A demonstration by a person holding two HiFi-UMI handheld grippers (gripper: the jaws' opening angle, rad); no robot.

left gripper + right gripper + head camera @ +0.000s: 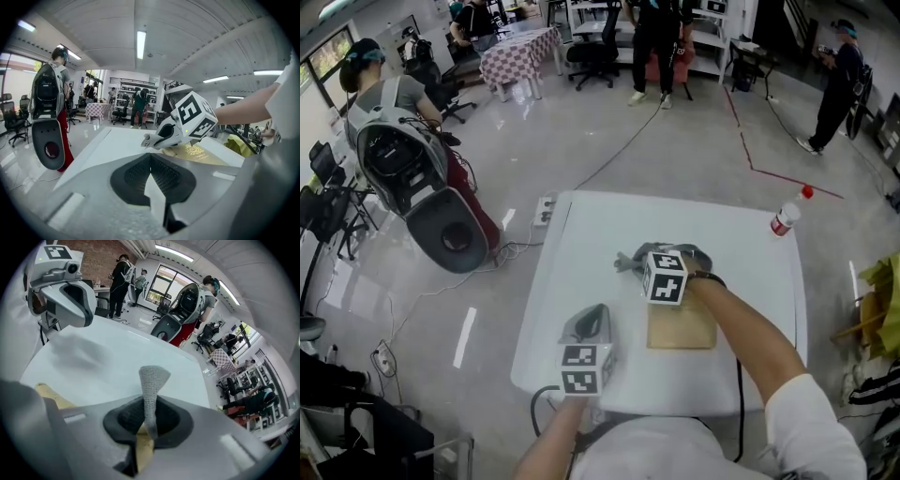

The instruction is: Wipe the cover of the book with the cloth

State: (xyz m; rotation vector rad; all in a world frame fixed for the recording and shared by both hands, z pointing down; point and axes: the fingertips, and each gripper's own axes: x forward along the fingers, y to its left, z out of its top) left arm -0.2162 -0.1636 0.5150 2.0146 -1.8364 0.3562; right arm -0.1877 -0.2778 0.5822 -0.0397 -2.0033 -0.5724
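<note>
Our right gripper [151, 416] has its fingers clamped on the cloth [153, 380], just above the far edge of the book [680, 328] on the desk [581, 244]. The left gripper [151, 161] has its fingers closed and empty. We should press the cloth flat on the book and sweep evenly.

The white table [581, 234] is taken from high above by the head view, which is faced steeply down from the near edge. The left gripper view is set low at the near left and faced far, so the right gripper [149, 139] is caught close. The right gripper view is turned left, past the clamped cloth [152, 380] — the tabletop is shared by all three.
</note>
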